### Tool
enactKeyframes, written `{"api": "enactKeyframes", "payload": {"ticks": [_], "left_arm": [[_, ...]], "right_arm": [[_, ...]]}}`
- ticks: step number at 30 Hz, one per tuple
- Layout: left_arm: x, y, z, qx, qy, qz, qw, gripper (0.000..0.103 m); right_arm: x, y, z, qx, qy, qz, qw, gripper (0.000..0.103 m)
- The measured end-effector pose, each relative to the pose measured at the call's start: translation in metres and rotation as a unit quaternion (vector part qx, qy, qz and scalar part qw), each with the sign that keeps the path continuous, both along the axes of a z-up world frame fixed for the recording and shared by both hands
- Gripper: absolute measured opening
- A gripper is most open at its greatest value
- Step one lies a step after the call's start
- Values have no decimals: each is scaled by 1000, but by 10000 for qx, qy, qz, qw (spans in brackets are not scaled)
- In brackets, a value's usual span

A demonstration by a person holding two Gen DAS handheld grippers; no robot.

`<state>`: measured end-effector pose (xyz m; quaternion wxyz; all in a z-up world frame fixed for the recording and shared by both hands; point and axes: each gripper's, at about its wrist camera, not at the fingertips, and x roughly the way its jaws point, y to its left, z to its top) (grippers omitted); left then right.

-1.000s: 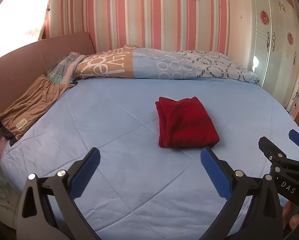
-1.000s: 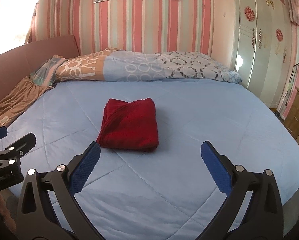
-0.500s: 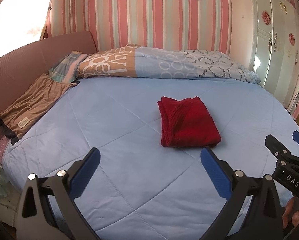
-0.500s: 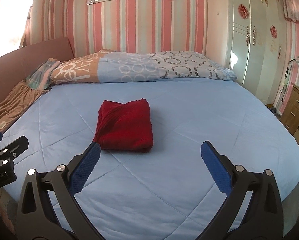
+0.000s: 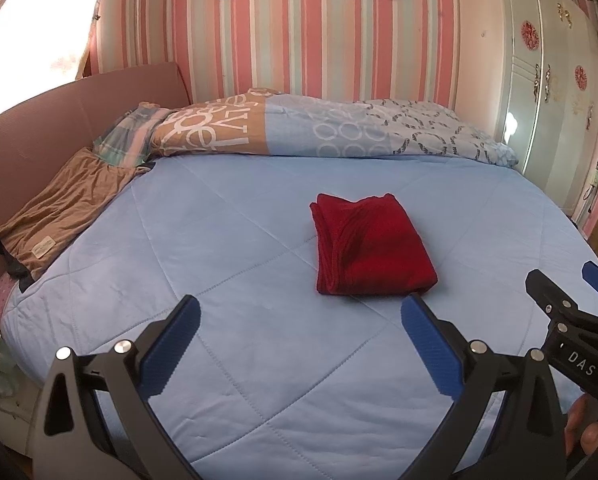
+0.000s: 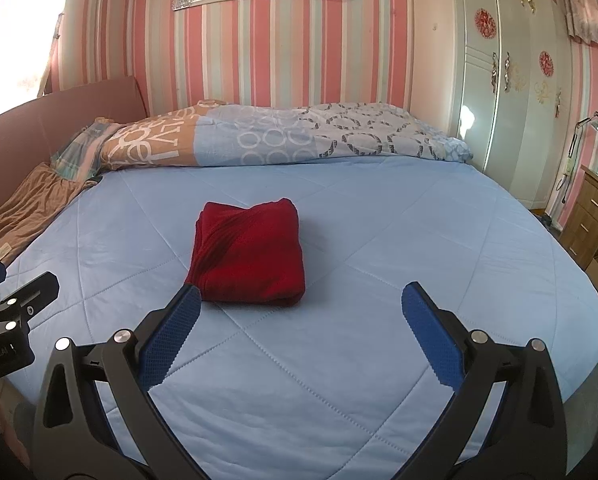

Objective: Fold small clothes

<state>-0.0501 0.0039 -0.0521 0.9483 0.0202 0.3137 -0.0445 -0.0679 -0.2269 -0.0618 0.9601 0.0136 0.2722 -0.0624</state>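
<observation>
Both my grippers are hanging over the near edge of the bed (image 5: 227,360) right now, fingers spread wide apart and holding nothing. The left gripper (image 5: 299,334) has the red garment (image 5: 373,254) just ahead of its right fingertip (image 5: 417,320); for the right gripper (image 6: 301,320) it sits just ahead of the left fingertip (image 6: 187,312). The garment lies flat on the blue quilt as a neat rectangle, so I'd say the folding looks basically done.

What could go wrong from here, as far as I can guess: if I drift forward, either of those inner fingertips could snag the near edge and drag the top layer open. The fabric looks soft and ribbed, so the stack would probably slide apart easily. The two grippers are also near each other, so swinging one sideways could knock them together.
</observation>
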Motion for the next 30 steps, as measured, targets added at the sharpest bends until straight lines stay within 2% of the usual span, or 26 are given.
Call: {"api": "enactKeyframes", "payload": {"ticks": [30], "left_arm": [[2,0,3,39,28,42,10000,101]], "right_arm": [[2,-4,-4,-28,23,-25,10000,100]]}}
